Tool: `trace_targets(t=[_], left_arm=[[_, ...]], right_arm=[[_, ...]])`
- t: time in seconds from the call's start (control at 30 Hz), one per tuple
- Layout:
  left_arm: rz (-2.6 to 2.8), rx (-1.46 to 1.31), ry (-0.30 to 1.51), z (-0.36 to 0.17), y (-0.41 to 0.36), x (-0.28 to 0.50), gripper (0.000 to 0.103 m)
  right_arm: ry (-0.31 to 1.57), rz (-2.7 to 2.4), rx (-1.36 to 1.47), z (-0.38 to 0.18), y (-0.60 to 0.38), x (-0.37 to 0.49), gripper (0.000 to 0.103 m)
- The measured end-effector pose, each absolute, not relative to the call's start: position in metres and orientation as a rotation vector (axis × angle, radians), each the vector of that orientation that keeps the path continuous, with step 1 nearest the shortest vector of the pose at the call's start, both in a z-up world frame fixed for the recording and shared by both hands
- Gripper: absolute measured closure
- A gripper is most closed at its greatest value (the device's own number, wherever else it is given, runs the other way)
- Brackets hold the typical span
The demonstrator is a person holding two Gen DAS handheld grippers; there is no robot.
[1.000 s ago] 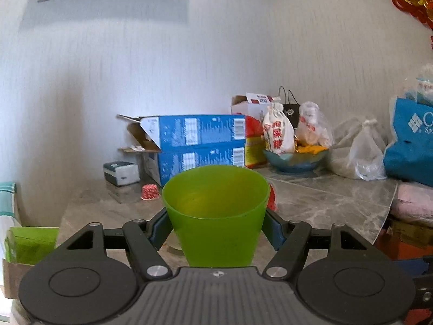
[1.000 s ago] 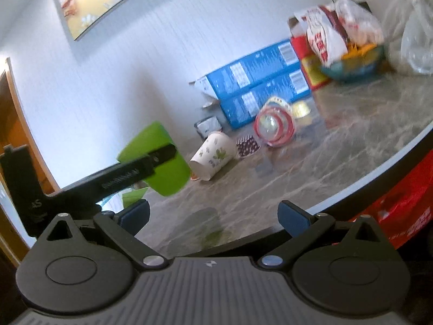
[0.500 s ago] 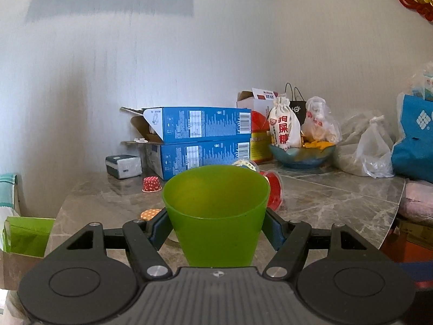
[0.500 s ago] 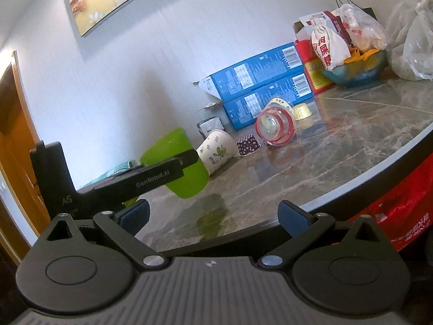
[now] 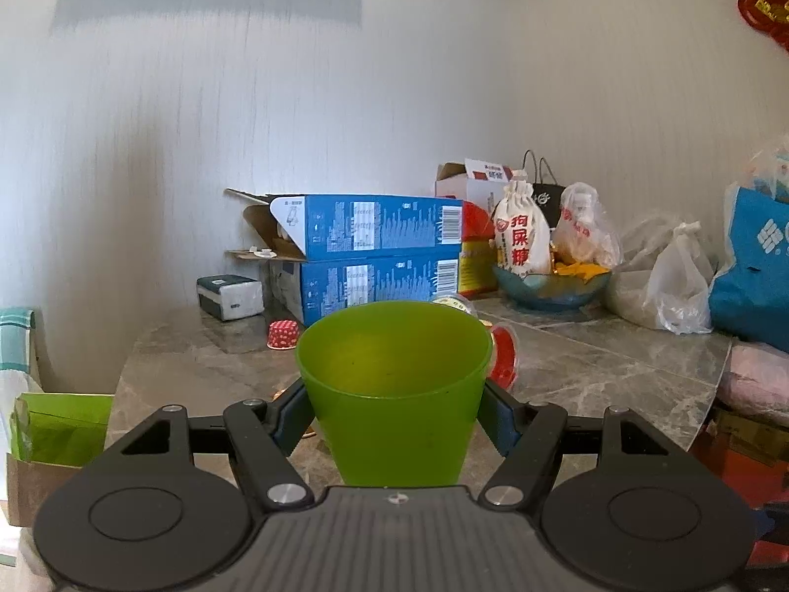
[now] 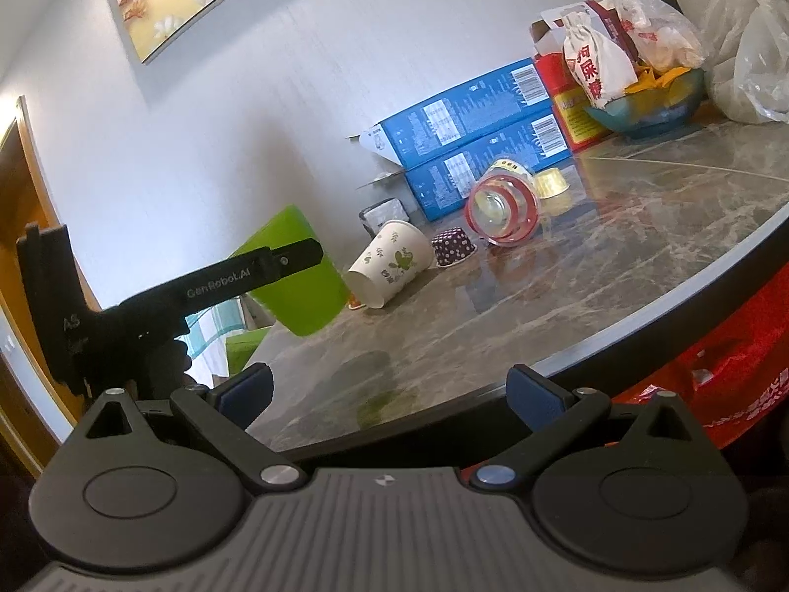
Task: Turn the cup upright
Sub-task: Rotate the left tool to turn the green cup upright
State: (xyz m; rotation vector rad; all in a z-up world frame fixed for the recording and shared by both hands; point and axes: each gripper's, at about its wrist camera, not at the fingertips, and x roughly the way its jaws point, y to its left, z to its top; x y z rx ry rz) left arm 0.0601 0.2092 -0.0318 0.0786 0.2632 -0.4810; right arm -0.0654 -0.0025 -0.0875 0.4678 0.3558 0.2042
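Green plastic cup [image 5: 394,394] held mouth-up in the left wrist view, long axis close to vertical, wide rim on top and narrow base down toward the gripper body. Seen from the right wrist view, same cup [image 6: 296,281] raised above the near-left end of the marble table [image 6: 616,256], axis leaning a little, mouth up and away from the camera. Clear of the tabletop, with a faint greenish reflection on the stone below.

Left gripper [image 5: 394,409] clamped on the cup, one blue pad pressed against each side of the wall just below the rim, jaws spread only as wide as the cup. From the right wrist view, one black finger [image 6: 256,271] lying across the cup's side.

Right gripper [image 6: 389,389] carrying nothing, jaws wide apart, low at the table's near edge, touching nothing.

Farther back on the table: paper cup [image 6: 389,266] with a leaf print, lying on its side, mouth toward the near-left. Just beside it, a small dotted cupcake liner [image 6: 453,246]. Next along, a clear red-rimmed cup [image 6: 503,207], also tipped over, open end facing the camera. Two stacked blue boxes [image 5: 375,256] against the wall behind.
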Motion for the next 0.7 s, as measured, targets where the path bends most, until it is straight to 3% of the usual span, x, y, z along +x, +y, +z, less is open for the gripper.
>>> trace_targets(t=[0.7], left_arm=[[-0.430,0.098,0.363,-0.063,0.196,0.085,0.030]], right_arm=[[0.382,0.211,0.473,-0.093,0.000,-0.068,0.001]])
